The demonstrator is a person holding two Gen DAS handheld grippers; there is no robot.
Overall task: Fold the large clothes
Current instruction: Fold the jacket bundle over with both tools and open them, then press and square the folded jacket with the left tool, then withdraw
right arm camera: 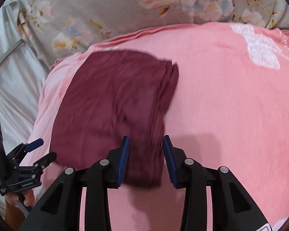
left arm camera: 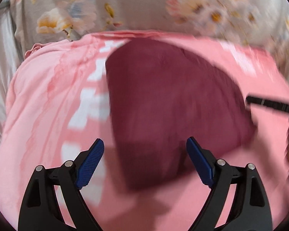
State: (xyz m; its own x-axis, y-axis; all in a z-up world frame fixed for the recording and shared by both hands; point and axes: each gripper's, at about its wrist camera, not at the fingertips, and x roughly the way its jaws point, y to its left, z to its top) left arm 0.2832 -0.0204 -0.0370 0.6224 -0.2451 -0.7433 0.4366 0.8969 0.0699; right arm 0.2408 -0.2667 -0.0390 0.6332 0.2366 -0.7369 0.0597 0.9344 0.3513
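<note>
Right claw point(right arm camera: 146, 159), bottom centre of right view: jaws parted, blue pads either side of the garment's near edge, not pressing it.
Left claw point(left arm camera: 145, 161), bottom of left view: jaws wide apart, empty, above the garment.
Maroon garment point(right arm camera: 113, 104): folded into a compact stack, layered edges at its right side, flat on pink blanket point(right arm camera: 231, 105), centre-left of frame.
Progress, judged: fold looks finished or nearly so; at most a tidy-up or setting aside left.
Right view only: left claw from outside at lower left, hand point(right arm camera: 28, 197) beneath it, white print on blanket at upper right.
Left view only: blurred dark bar at right edge, identity unclear.
</note>
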